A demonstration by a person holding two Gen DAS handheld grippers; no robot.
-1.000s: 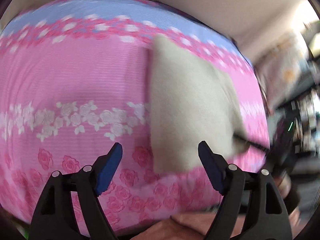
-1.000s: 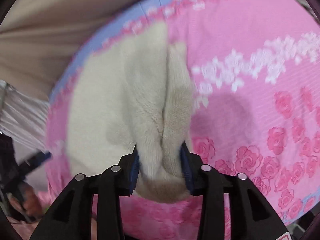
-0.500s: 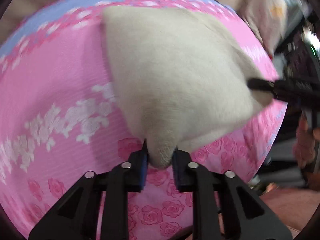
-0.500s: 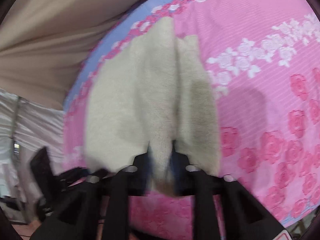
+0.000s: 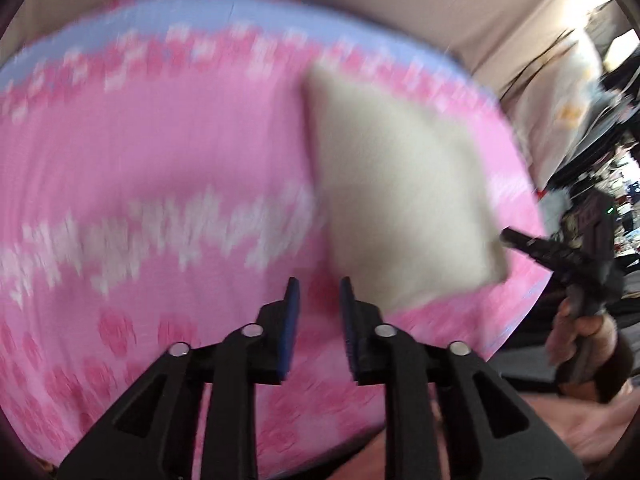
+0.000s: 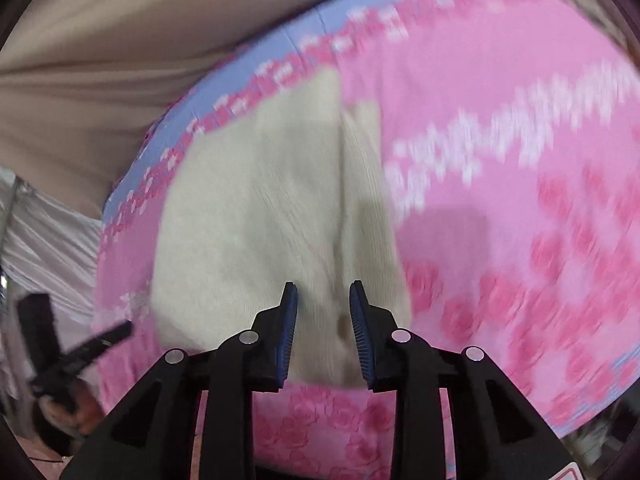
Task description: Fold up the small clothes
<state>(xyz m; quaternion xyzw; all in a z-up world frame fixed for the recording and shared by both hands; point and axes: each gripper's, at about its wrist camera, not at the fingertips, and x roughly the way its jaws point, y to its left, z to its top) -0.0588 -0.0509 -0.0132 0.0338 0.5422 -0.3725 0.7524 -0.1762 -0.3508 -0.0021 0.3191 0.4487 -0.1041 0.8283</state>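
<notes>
A folded cream knit garment [image 5: 400, 200] lies flat on the pink floral bedsheet [image 5: 160, 152], towards its right side. It also shows in the right wrist view [image 6: 260, 220], with a ridge running down its right part. My left gripper [image 5: 319, 284] is slightly open and empty, just left of the garment's near corner. My right gripper [image 6: 323, 288] is slightly open above the garment's near edge, holding nothing. Both views are motion-blurred.
The sheet has a blue border [image 5: 240, 12] at the far edge, against a beige backing [image 6: 120, 40]. The right gripper and hand show at the bed's right edge [image 5: 576, 264]. The left gripper shows at the lower left of the right wrist view [image 6: 72, 360]. Clutter [image 5: 600, 100] lies beyond the bed.
Both grippers have let go of the garment and pulled back. It was held up by two corners half a second ago and now lies flat on the sheet.
</notes>
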